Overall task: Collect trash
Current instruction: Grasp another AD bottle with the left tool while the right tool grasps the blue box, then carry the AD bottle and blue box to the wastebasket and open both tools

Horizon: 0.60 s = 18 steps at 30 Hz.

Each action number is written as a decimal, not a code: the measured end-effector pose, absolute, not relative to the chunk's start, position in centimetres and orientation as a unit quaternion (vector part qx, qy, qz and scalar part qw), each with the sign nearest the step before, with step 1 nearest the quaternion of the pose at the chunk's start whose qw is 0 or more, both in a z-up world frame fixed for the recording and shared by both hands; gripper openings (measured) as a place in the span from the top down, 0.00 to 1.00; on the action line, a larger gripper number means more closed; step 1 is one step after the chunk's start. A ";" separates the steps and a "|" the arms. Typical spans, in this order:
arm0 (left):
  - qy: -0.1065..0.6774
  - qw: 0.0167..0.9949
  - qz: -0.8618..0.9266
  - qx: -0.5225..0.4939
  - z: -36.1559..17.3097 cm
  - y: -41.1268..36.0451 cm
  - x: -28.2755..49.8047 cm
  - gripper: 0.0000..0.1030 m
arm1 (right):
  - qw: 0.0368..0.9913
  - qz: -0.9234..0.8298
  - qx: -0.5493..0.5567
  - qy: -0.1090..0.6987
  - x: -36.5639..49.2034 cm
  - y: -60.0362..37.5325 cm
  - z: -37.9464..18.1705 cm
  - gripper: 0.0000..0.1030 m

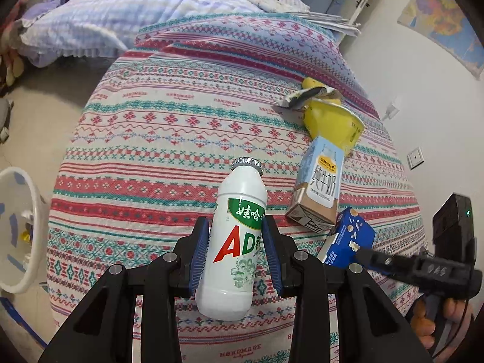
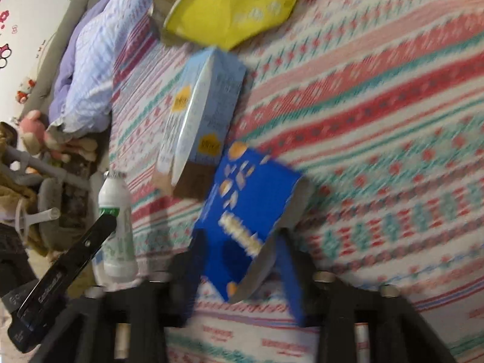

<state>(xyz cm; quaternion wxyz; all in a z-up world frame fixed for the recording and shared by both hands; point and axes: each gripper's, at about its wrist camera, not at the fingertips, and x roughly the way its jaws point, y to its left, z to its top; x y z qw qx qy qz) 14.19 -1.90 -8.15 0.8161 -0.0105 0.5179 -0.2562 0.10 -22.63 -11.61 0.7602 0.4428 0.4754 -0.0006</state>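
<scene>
A white drink bottle [image 1: 234, 242] with a foil cap and a green and red label sits between the blue pads of my left gripper [image 1: 236, 242], which is shut on it above the patterned bedspread [image 1: 157, 139]. My right gripper [image 2: 242, 260] is shut on a dark blue carton [image 2: 245, 211], also seen as the blue carton [image 1: 352, 236] at the right. A pale blue milk carton [image 1: 320, 181] lies on the bed, with a yellow paper bowl [image 1: 332, 124] and its torn lid behind it. The right wrist view is motion-blurred.
A white bin [image 1: 18, 230] with scraps inside stands on the floor at the left. A crumpled lilac quilt [image 1: 99, 15] lies at the head of the bed. A white wall [image 1: 423, 96] runs along the right side. Soft toys [image 2: 39, 133] sit beyond the bed.
</scene>
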 end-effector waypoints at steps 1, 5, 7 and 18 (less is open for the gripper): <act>0.519 0.816 -0.252 -0.013 -8.2 -1.7 14.3 0.63 | 0.767 0.007 0.437 0.469 0.3 -22.3 -11.4 0.90; 0.515 0.822 -0.241 -0.033 -7.7 -0.4 14.6 0.63 | 0.844 0.014 0.350 0.407 -0.3 -20.9 -6.4 1.00; 0.507 0.826 -0.240 -0.049 -7.0 0.6 14.7 0.63 | 0.865 0.029 0.331 0.376 -0.7 -20.8 -3.9 1.00; 0.489 0.842 -0.186 -0.130 -5.3 6.5 16.1 0.63 | 0.911 0.067 0.201 0.355 0.0 -15.7 -2.5 1.00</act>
